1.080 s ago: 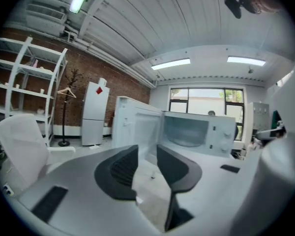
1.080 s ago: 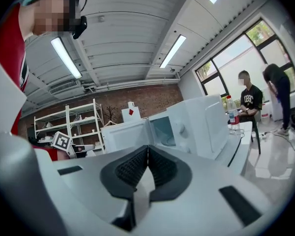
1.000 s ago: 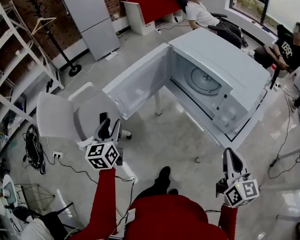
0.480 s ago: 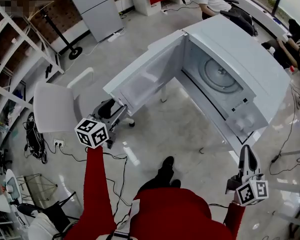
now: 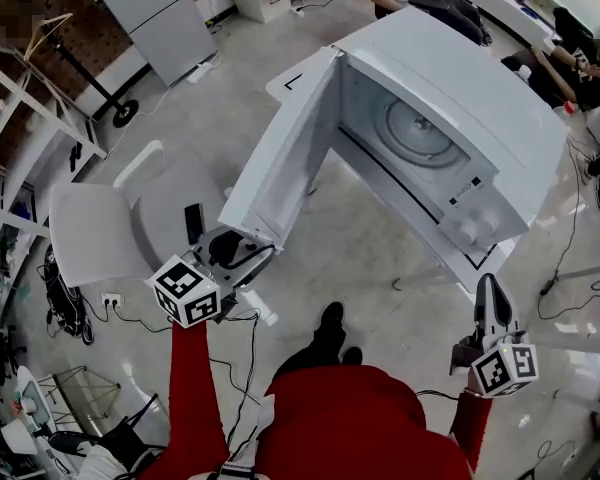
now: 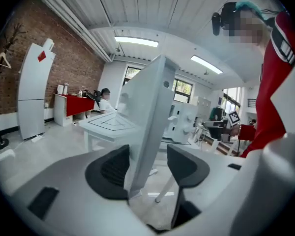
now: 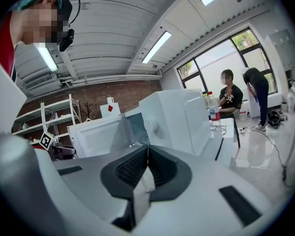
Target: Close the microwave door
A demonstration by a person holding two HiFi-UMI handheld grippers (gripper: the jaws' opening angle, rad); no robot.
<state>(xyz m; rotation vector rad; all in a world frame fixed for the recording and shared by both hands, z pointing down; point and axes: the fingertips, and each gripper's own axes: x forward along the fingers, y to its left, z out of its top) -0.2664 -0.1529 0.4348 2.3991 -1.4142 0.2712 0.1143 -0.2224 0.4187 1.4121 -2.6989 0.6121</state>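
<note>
At the near-left of the scene, the left gripper sits against the free edge of the microwave door. Its jaws stand wide apart, and the left gripper view shows the door's edge standing between them – close against the left pad, with a gap to the right one, so straddled and not clamped. The door hangs well open, swung out toward the near-left from the microwave, which sits on a white table with its cavity and turntable exposed.

The right gripper hangs low at the near right, well apart from the microwave; its jaws are pressed together on nothing.

By the look of it, the closing swing is in hand but far from done. The next move likely calls for carrying the door's free edge to the right and away, along its arc about the far hinge – keeping the edge between the jaws until it meets the microwave's front.
</note>
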